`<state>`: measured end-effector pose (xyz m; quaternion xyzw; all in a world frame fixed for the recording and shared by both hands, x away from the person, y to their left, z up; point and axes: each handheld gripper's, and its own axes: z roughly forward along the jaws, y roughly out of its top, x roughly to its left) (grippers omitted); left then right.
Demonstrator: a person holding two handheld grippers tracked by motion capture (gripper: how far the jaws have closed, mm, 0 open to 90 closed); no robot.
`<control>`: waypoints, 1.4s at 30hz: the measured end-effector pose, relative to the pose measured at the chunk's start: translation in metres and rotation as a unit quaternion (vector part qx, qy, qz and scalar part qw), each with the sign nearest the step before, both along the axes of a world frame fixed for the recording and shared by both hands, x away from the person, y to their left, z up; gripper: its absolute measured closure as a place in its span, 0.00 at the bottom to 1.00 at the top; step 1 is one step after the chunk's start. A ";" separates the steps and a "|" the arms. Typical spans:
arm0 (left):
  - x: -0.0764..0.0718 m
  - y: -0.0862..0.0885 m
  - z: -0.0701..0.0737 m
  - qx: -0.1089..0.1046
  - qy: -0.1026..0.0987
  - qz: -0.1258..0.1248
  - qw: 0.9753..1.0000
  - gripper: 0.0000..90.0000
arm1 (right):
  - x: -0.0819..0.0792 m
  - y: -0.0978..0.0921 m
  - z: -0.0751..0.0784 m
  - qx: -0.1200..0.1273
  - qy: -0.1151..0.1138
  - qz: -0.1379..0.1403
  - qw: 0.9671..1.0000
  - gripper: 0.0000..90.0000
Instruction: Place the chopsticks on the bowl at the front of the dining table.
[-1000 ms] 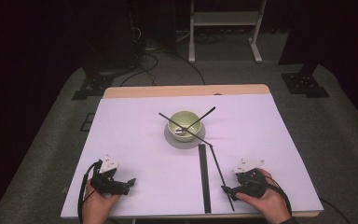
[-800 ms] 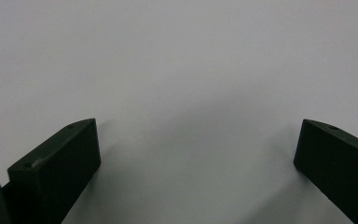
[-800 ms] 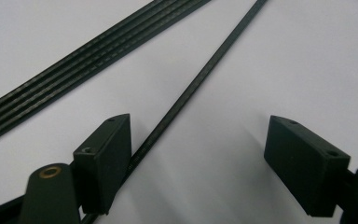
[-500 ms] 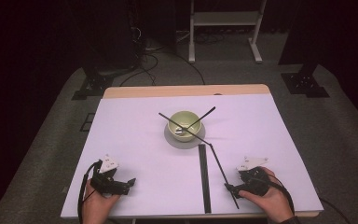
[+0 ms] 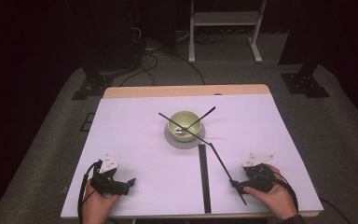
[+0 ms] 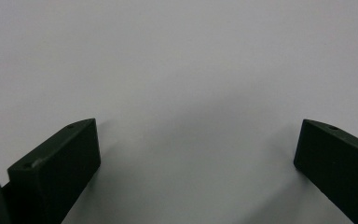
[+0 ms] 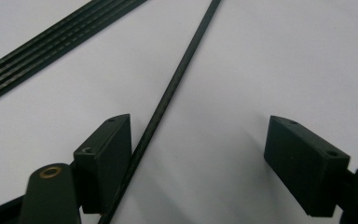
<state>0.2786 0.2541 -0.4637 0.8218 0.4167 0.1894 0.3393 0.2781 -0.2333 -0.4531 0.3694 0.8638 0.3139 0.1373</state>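
Dark floor and cabling ring your white-covered table, where a green bowl sits on a grey plate mid-table with black rods crossing it. Over the last second your right gripper has slid toward the near end of the long rod, so that, by my judgement, a grasp comes next. Its jaws stand wide, the rod beside one. Your left gripper rests wide, empty.

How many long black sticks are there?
3. One long rod runs from the green bowl to the right tongs; one short stick leans in the bowl; a flat strip lies on the table.
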 end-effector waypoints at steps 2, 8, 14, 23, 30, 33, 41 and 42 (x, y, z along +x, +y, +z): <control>0.000 0.000 0.000 0.000 0.000 0.000 1.000 0.00 | 0.001 -0.003 0.000 -0.001 -0.001 -0.002 1.000 0.24; 0.000 0.000 0.000 0.000 0.000 0.000 1.000 0.00 | 0.004 -0.009 0.000 -0.002 0.000 -0.013 1.000 0.24; 0.000 0.000 0.000 0.000 0.000 0.000 1.000 0.00 | 0.007 -0.015 0.001 -0.004 0.000 -0.023 1.000 0.24; 0.000 0.000 0.000 0.000 0.000 0.000 1.000 0.00 | 0.011 -0.027 0.001 -0.005 -0.001 -0.038 0.999 0.25; 0.000 0.000 0.000 0.000 0.000 0.000 1.000 0.00 | 0.011 -0.030 0.001 -0.005 0.001 -0.045 0.999 0.25; 0.000 0.000 0.000 0.000 0.000 0.000 1.000 0.00 | 0.009 -0.030 0.001 -0.003 0.002 -0.045 0.999 0.25; 0.000 0.000 0.000 0.000 0.000 0.000 1.000 0.00 | -0.005 -0.036 0.001 0.000 0.006 -0.046 0.999 0.25; 0.000 0.000 0.000 0.000 0.000 0.000 1.000 0.00 | -0.007 -0.038 0.001 0.000 0.005 -0.046 0.999 0.25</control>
